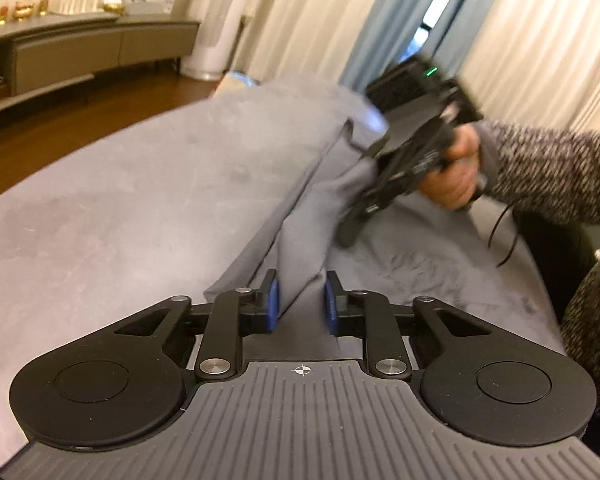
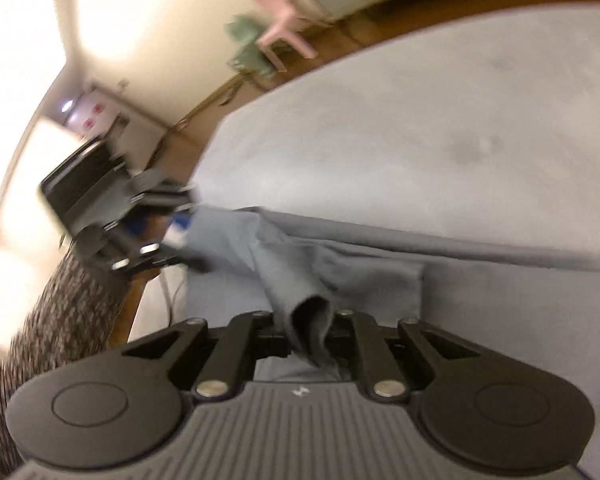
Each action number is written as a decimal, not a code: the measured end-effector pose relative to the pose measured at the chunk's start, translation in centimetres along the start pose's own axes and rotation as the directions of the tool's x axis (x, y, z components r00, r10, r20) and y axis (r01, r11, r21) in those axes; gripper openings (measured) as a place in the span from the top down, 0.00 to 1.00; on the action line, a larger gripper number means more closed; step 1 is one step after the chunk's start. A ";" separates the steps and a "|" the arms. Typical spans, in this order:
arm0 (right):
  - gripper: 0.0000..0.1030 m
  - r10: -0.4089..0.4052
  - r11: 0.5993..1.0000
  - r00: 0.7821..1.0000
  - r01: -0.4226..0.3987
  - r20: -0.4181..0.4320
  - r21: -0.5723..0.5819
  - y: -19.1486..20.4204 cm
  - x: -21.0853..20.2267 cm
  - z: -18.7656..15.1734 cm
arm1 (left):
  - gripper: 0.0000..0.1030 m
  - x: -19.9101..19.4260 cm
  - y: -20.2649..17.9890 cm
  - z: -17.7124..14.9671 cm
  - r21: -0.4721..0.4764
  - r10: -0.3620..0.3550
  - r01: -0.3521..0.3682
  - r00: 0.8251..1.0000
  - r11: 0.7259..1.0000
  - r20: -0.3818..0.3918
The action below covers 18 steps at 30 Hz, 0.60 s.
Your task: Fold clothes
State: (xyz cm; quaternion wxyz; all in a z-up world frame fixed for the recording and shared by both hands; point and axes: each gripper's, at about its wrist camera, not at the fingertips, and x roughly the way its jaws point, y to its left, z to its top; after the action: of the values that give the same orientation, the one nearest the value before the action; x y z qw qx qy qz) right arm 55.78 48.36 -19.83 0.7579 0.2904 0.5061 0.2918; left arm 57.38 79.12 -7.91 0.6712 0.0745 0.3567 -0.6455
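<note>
A grey garment (image 1: pixel 300 168) lies bunched in a long ridge on a grey covered surface (image 1: pixel 100 208). In the left wrist view my left gripper (image 1: pixel 300 292) has its blue pads (image 1: pixel 273 300) pressed on a fold at the garment's near end. Farther along the ridge, a hand in a speckled sleeve holds my right gripper (image 1: pixel 350 236), which pinches the cloth there. The right wrist view shows a rolled edge of the garment (image 2: pixel 340 256) caught between the fingers of my right gripper (image 2: pixel 310 324), which it hides. My left gripper (image 2: pixel 184 240) is blurred at the cloth's other end.
A low sideboard (image 1: pixel 80 52) with ornaments and a white tower unit (image 1: pixel 216 40) stand beyond the surface, with curtains (image 1: pixel 540 40) to the right. A pink stool (image 2: pixel 284 16) and a green object (image 2: pixel 248 44) are on the wooden floor. A black cable (image 1: pixel 504 236) hangs under the right hand.
</note>
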 end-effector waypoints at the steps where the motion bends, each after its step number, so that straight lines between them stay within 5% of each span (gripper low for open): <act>1: 0.89 0.006 0.999 1.000 -0.006 0.004 0.040 -0.6 0.2 0.0 | 0.95 -0.5 0.1 -0.3 -0.009 0.027 -0.027 1.000 1.000 -0.002; 5: 0.85 -0.035 0.999 0.999 0.035 0.019 0.035 0.1 -0.3 -0.2 | 0.95 -1.2 -1.0 -0.9 0.002 0.132 -0.132 0.991 0.991 -0.013; 7: 0.74 -0.085 0.996 0.995 0.086 0.044 -0.011 1.2 -0.9 -0.4 | 0.84 -1.7 -1.5 -0.4 0.014 0.178 -0.178 0.984 0.984 0.020; 8: 0.62 -0.118 0.992 0.991 0.121 0.066 -0.046 2.0 -1.5 -0.6 | 0.69 -1.9 -1.4 -0.1 0.009 0.205 -0.205 0.978 0.979 0.041; 9: 0.47 -0.155 0.982 0.983 0.164 0.095 -0.097 3.0 -2.2 -1.0 | 0.58 -2.2 -1.4 0.3 0.003 0.231 -0.232 0.971 0.973 0.062; 10: 0.43 -0.190 0.967 0.974 0.208 0.125 -0.147 4.0 -3.0 -1.4 | 0.58 -2.5 -1.8 0.2 -0.012 0.261 -0.261 0.962 0.965 0.079; 13: 0.41 -0.304 0.895 0.941 0.336 0.150 -0.294 6.4 -4.5 -2.2 | 0.60 -3.2 -4.3 -0.7 -0.045 0.343 -0.340 0.931 0.939 0.127; 14: 0.44 -0.364 0.850 0.920 0.392 0.145 -0.353 6.8 -4.4 -2.5 | 0.58 -3.4 -6.5 -1.3 -0.030 0.340 -0.339 0.928 0.940 0.153; 16: 0.67 -0.442 0.791 0.890 0.447 0.117 -0.417 7.1 -3.7 -2.3 | 0.56 -3.4 -11.4 -2.9 0.015 0.322 -0.330 0.928 0.944 0.189; 17: 0.88 -0.456 0.788 0.885 0.451 0.095 -0.419 6.8 -3.2 -1.9 | 0.56 -3.1 -14.2 -3.8 0.054 0.317 -0.334 0.927 0.941 0.201; 18: 0.93 -0.436 0.821 0.897 0.429 0.072 -0.378 6.2 -2.7 -1.6 | 0.54 -2.5 -16.5 -4.4 0.078 0.305 -0.327 0.930 0.942 0.206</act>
State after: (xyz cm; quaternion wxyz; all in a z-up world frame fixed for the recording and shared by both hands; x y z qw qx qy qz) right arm 52.53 50.75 -14.15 0.8415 0.0113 0.4983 0.2084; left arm 40.74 81.05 -3.75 0.7923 0.1061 0.2377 -0.5519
